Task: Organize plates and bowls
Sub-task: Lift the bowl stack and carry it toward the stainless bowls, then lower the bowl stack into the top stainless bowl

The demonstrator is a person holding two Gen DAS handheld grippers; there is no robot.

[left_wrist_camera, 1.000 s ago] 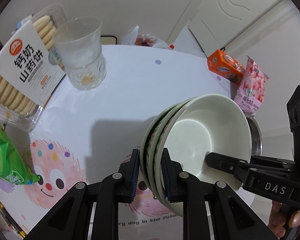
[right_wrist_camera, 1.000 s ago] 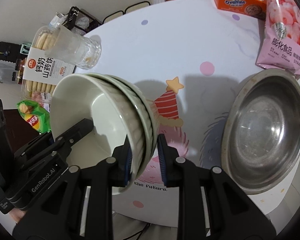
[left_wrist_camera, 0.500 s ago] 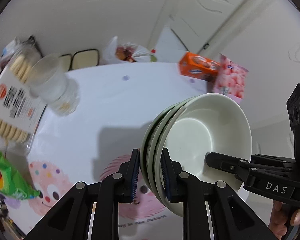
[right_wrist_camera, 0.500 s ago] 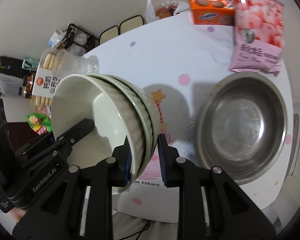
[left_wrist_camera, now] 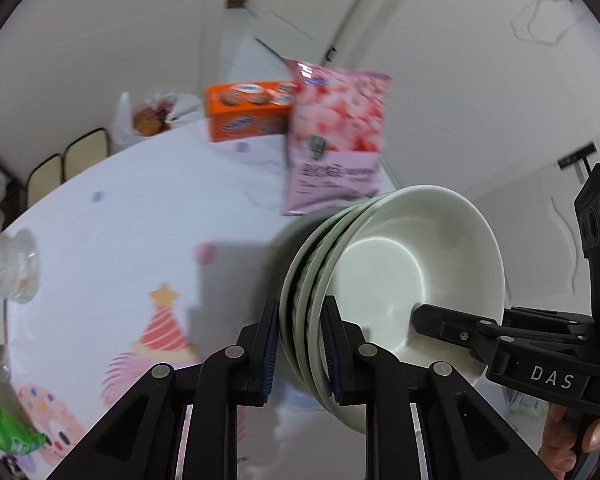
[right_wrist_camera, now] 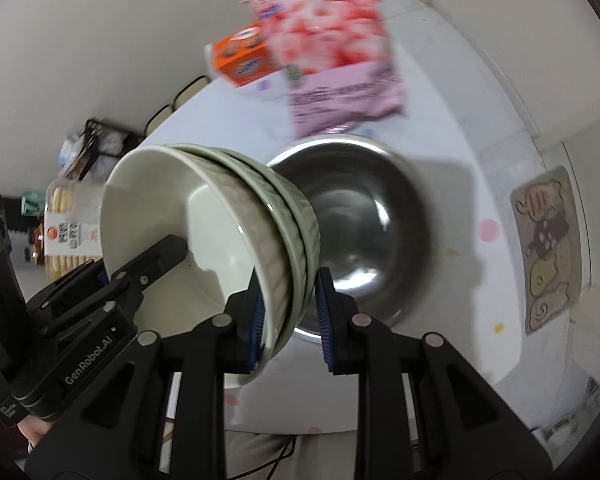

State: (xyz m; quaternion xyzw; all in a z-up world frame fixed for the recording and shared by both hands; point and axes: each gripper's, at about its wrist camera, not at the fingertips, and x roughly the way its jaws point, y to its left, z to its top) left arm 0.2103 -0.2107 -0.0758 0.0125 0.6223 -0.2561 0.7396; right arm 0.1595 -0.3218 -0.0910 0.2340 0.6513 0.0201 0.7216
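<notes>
In the right wrist view, the left gripper (right_wrist_camera: 172, 256) at lower left clenches one rim of the stacked bowls (right_wrist_camera: 204, 240); centre, the right gripper (right_wrist_camera: 288, 316) clamps the opposite rim; the steel basin (right_wrist_camera: 364, 216), formerly far right, now lies directly behind the airborne stack, so nesting looks imminent.

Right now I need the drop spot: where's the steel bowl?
Right wrist view, centre: steel bowl on the table, behind the held bowl stack, below the pink bag.
</notes>
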